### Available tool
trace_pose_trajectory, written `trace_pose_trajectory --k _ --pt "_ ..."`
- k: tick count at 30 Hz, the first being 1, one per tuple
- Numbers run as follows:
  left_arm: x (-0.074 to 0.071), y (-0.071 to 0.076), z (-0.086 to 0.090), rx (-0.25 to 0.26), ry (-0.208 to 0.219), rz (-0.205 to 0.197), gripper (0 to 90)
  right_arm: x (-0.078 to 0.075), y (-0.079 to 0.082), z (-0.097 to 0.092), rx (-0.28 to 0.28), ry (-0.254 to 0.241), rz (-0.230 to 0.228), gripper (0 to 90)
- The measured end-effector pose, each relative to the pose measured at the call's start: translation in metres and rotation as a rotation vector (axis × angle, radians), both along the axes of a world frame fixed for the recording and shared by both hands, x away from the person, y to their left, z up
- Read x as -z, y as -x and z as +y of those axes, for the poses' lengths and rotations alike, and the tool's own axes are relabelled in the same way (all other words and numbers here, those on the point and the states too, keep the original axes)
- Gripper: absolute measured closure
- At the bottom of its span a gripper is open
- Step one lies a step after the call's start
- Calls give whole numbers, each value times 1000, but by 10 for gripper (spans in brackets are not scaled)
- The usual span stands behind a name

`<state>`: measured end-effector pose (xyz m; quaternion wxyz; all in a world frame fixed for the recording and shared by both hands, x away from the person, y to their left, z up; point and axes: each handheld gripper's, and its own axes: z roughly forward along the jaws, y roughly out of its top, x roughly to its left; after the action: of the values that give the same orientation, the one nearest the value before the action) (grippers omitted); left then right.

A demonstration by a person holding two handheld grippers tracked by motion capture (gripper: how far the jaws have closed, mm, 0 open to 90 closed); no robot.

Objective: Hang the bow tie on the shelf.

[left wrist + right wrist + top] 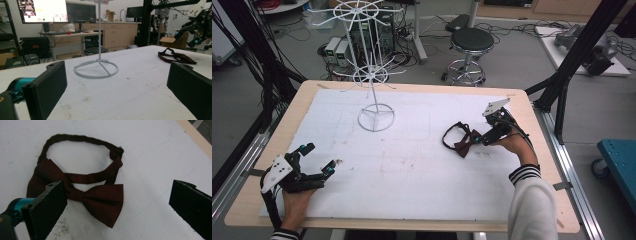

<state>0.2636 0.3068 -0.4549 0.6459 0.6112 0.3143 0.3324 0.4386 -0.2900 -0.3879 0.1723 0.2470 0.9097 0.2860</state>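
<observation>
A dark red bow tie [460, 141] with a looped neck strap lies flat on the white mat [412, 165], right of centre. My right gripper [482, 136] hovers just over its right side, jaws open and empty. In the right gripper view the bow tie [100, 197] lies between and ahead of the spread jaws, its knot close to the left jaw. My left gripper [318, 157] rests open and empty at the mat's near left corner. A white wire display stand [373, 80] rises from a ring base at the back centre, and the stand [97, 68] is ahead in the left gripper view.
The mat covers a wooden table [542, 150]. A black stool [469, 47], cables and electronics stand on the floor behind the table. Black frame posts [572, 60] rise at both sides. Small dark stains [339, 161] mark the mat by the left gripper.
</observation>
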Motion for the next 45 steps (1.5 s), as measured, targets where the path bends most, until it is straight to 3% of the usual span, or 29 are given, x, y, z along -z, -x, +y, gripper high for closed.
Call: trace_pose_trajectory --k 16,20,26,39,45 --pt "0 0 0 2 -3 -2 33 23 -8 6 -59 96 115 60" --pt "0 0 0 2 -3 -4 33 27 -8 10 -109 125 150 174" --pt "0 0 0 2 -1 -3 33 29 -8 13 -126 146 153 186" --pt "0 0 0 3 -2 -3 32 28 -12 8 -114 148 183 443" --pt "0 0 0 2 -3 -4 32 27 -12 8 -108 136 181 635"
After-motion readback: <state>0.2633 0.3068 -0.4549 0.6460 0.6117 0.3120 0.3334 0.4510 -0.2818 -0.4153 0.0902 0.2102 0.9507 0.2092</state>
